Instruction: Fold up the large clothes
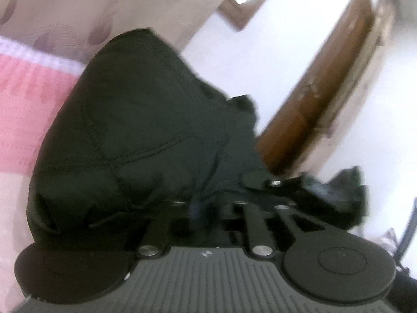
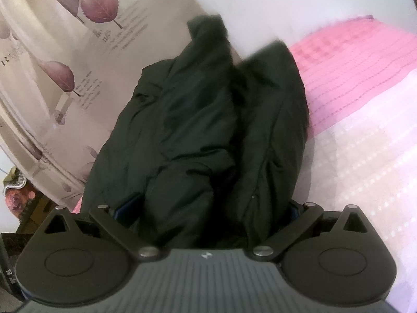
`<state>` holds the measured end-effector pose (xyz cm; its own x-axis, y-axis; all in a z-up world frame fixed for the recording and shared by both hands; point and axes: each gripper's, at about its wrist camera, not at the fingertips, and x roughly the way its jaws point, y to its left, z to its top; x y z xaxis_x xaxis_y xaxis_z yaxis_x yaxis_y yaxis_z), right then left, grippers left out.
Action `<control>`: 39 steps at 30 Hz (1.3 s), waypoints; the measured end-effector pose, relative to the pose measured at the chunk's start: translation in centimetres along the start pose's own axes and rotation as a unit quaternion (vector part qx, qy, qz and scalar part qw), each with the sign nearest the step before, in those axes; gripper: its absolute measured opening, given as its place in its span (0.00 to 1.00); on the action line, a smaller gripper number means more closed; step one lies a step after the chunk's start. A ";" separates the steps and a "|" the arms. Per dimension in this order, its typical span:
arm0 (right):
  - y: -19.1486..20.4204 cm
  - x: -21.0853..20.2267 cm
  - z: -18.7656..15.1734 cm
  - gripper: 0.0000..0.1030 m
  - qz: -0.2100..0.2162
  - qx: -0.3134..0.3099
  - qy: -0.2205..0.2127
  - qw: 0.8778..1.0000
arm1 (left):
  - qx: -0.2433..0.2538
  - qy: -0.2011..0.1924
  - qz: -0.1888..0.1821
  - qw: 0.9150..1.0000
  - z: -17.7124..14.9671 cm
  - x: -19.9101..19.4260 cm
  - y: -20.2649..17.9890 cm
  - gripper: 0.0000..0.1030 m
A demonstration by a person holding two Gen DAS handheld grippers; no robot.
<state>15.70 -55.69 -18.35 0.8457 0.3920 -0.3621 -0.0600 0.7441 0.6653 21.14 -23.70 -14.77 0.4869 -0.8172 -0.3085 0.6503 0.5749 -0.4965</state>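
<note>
A dark green quilted jacket (image 1: pixel 135 130) is seen bunched on a pink-and-white knitted blanket (image 1: pixel 23 99), with a leaf-printed headboard (image 2: pixel 65 60) behind it. In the left wrist view, the left gripper (image 1: pixel 206 208) is pushed into the jacket's folds; its fingers are buried in fabric, so whether cloth is pinched cannot be told (the picture is also blurred). In the right wrist view, the right gripper (image 2: pixel 206 208) is held with its linkage arms spread wide, a thick bundle of the jacket lying between them; the fingertips are hidden. A wooden door (image 1: pixel 320 86) is visible beyond.
</note>
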 end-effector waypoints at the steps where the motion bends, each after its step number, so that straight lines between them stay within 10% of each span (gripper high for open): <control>1: -0.2 0.0 0.1 1.00 0.004 0.003 0.001 1.000 | 0.009 -0.007 -0.010 1.000 0.4 -0.7 -0.4 0.56; 4: -0.7 -0.2 0.3 1.00 0.022 0.006 0.010 1.000 | 0.026 -0.051 -0.011 0.998 2.9 -3.6 -1.0 1.00; 9: -1.1 -0.2 0.6 1.00 0.036 0.007 0.018 0.999 | 0.022 -0.066 0.025 0.997 8.2 -5.7 1.6 1.00; 13: -1.4 -0.3 0.9 1.00 0.046 0.007 0.028 0.999 | -0.046 0.028 0.041 0.998 10.9 -2.3 7.0 1.00; 24: -3.4 0.5 3.4 1.00 0.089 0.023 0.070 0.993 | -0.159 0.128 -0.077 0.976 12.7 6.5 15.7 1.00; 31: -1.8 3.4 3.5 1.00 0.100 -0.021 0.078 0.992 | -0.106 0.127 -0.087 0.982 11.8 8.0 14.8 0.99; 39: -0.5 3.7 3.2 0.68 0.112 0.006 0.059 0.992 | -0.039 0.066 -0.026 0.997 11.0 4.5 10.9 0.79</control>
<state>20.53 -56.35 -17.90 0.7434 0.6083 -0.2781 -0.2327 0.6250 0.7452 36.85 -20.70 -12.68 0.3695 -0.8466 -0.3831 0.6226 0.5317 -0.5742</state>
